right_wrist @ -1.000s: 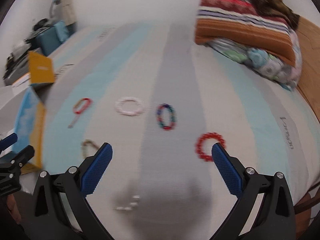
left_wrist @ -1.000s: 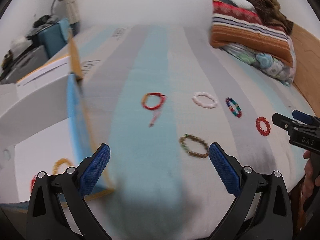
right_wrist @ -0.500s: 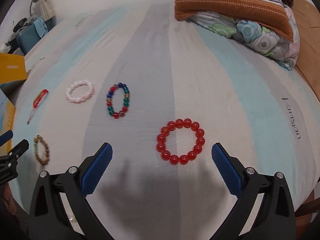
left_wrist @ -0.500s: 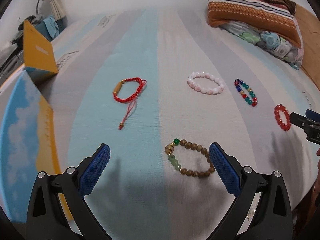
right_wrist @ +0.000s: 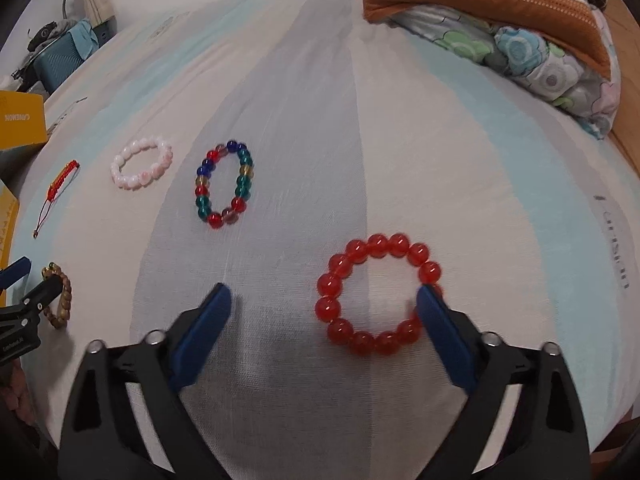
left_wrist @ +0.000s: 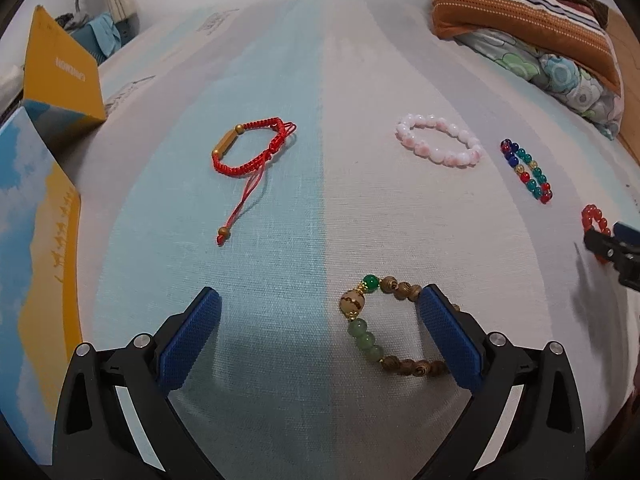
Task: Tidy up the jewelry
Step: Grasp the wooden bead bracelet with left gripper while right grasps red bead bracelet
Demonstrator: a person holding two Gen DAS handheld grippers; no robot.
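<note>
Several bracelets lie on a striped bed sheet. My left gripper (left_wrist: pixel 318 332) is open and low over the sheet; a brown wooden bracelet with green beads (left_wrist: pixel 374 330) lies between its fingers, its right side under the right finger (left_wrist: pixel 448 340). A red cord bracelet (left_wrist: pixel 250 148), a pink bead bracelet (left_wrist: pixel 438 146) and a multicolour bead bracelet (left_wrist: pixel 526 170) lie further off. My right gripper (right_wrist: pixel 322 332) is open; a red bead bracelet (right_wrist: pixel 376 294) lies between its fingers, touching the right finger (right_wrist: pixel 442 334). The multicolour bracelet (right_wrist: pixel 224 182) and the pink bracelet (right_wrist: pixel 142 164) lie to its left.
An open yellow and blue box (left_wrist: pixel 40 184) stands at the left edge of the bed, its lid (left_wrist: pixel 60 76) raised. Folded striped and flowered bedding (left_wrist: pixel 532 28) lies at the far right. The bed edge and a wooden frame (right_wrist: pixel 628 92) are on the right.
Both grippers have moved forward and down towards the sheet. The wooden bracelet now lies between the left fingers and the red bead bracelet between the right fingers. Both stayed open.
</note>
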